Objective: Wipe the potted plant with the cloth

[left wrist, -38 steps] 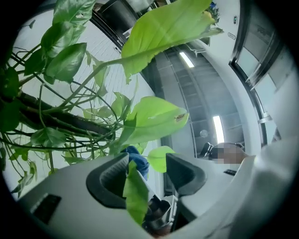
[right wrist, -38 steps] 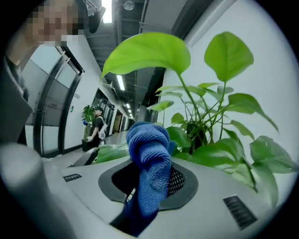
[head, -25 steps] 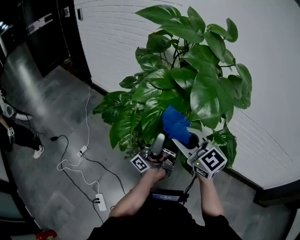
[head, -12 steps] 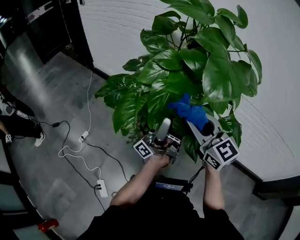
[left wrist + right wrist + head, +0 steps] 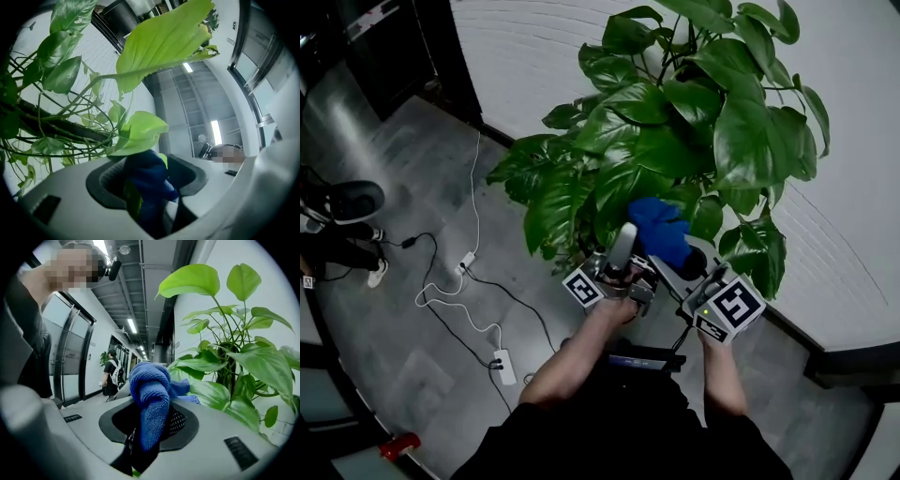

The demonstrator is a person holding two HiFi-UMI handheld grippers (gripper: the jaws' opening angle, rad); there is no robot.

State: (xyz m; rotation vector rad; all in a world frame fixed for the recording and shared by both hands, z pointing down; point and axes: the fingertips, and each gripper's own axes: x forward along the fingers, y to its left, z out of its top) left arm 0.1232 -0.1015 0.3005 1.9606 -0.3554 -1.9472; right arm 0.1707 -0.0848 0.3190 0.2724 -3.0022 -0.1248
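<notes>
The potted plant [image 5: 675, 122] spreads big green leaves in front of a white wall. My right gripper [image 5: 686, 264] is shut on the bunched blue cloth [image 5: 661, 230], which lies against the lower leaves. In the right gripper view the cloth [image 5: 152, 392] bulges out of the jaws of the right gripper [image 5: 152, 425]. My left gripper [image 5: 623, 246] points steeply up just left of the cloth. Its jaws have just been opening a little, with a leaf [image 5: 140, 136] and a fold of the blue cloth [image 5: 149, 180] between them in the left gripper [image 5: 150, 190]. The pot is hidden.
White cables and a power strip [image 5: 502, 366] lie on the grey floor at the left. Someone's legs and shoes [image 5: 342, 248] show at the left edge. A red object [image 5: 398, 442] sits bottom left. A person with a backpack [image 5: 112, 371] stands down the corridor.
The right gripper with the cloth has come down and left from the higher leaves, closer to the left gripper. The left gripper has stayed put.
</notes>
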